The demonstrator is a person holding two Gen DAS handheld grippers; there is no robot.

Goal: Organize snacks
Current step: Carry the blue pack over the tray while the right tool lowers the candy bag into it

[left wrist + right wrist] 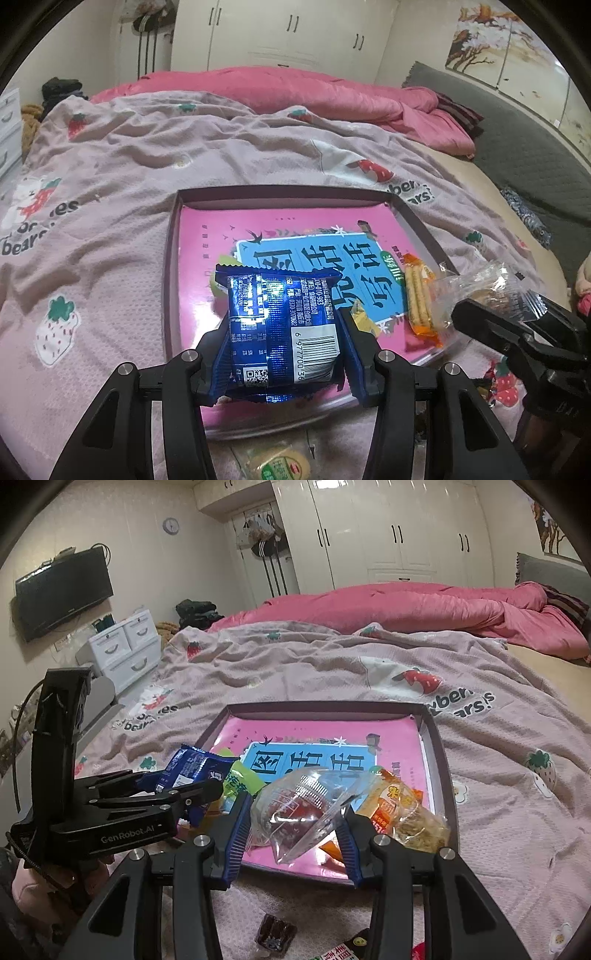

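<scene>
**Both Grippers Loaded Above the Tray**

The left gripper (284, 328) pinches a blue foil snack packet (282, 328) between its fingers; the blue pads press the packet's two sides. The packet hangs over the near part of the shallow tray (288, 194), barcode side toward the camera.

The right gripper (293, 825) pinches a clear plastic snack packet (295, 812) with dark contents; the fingers close on its lower sides. It hangs over the tray's near edge.

The tray lies on a bed (498, 812) covered by a strawberry-print blanket. Its pink printed floor carries an orange biscuit packet (419, 299) at the right side and a green packet (240, 781) at the left. Loose snacks (275, 936) lie on the blanket just in front of the tray.
</scene>
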